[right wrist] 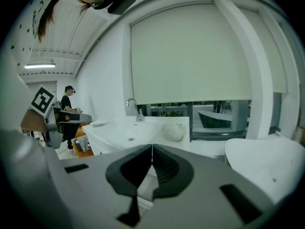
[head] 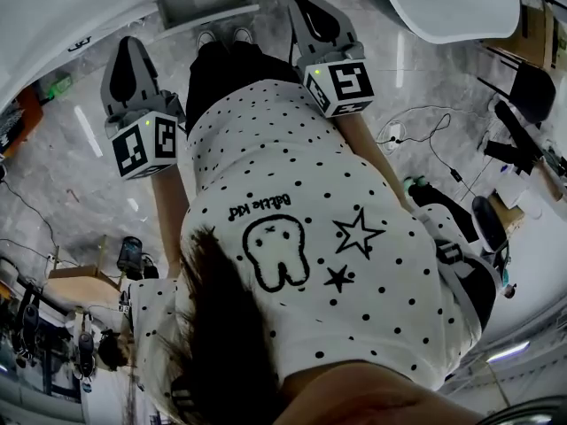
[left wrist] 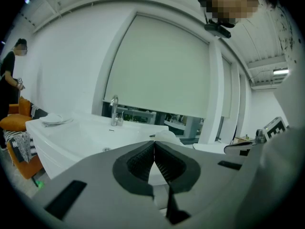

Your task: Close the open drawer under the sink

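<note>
The white sink (left wrist: 81,133) with a chrome tap (left wrist: 114,109) stands ahead under a window blind. It shows in the right gripper view too, sink (right wrist: 125,130) and tap (right wrist: 131,104). No open drawer shows under it; the gripper bodies hide the cabinet front. My left gripper (left wrist: 154,143) is shut with nothing between its ribbed pads, short of the sink. So is my right gripper (right wrist: 152,147), jaws together and holding nothing. In the head view the left gripper (head: 133,44) and right gripper (head: 307,0) point away over the marble floor, either side of my body.
A plate (left wrist: 55,119) and a white bundle (right wrist: 174,131) lie on the sink top. A white tub (right wrist: 267,161) stands at the right. A person in black (left wrist: 9,75) stands by an orange seat (left wrist: 19,123) at the left. Cables (head: 434,140) lie across the floor.
</note>
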`<state>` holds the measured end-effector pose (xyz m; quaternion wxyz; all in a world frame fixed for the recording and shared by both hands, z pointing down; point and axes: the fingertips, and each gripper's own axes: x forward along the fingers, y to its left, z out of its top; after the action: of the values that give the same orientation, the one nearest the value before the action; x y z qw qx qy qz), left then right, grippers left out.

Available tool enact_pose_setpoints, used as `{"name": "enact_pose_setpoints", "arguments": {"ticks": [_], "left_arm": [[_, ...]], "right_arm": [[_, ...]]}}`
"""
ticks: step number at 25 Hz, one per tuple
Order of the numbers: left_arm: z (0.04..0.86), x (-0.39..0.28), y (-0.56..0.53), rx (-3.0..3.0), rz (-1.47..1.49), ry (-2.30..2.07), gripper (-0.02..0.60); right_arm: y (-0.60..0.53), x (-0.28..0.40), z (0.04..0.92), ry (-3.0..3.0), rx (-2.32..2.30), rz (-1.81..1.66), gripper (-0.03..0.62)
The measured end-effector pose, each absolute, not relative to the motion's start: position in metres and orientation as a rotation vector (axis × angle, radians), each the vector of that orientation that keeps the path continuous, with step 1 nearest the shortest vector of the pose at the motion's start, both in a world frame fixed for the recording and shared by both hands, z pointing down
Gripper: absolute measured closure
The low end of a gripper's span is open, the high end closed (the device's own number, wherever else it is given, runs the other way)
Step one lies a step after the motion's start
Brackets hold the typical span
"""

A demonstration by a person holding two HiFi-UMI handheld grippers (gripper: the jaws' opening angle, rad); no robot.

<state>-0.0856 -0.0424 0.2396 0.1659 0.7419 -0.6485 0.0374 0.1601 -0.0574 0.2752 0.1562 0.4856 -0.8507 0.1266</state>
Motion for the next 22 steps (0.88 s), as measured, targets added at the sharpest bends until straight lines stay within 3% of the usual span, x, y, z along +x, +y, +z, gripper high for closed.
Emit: {"name": "enact_pose_setpoints", "arguments": {"ticks": [22], "left_arm": [[0.247, -0.083, -0.029, 2.131, 0.209, -1.888, 0.575]], "right_arm": [[-0.061, 0.151, 0.269, -2.504, 1.36, 0.329, 0.579]]}}
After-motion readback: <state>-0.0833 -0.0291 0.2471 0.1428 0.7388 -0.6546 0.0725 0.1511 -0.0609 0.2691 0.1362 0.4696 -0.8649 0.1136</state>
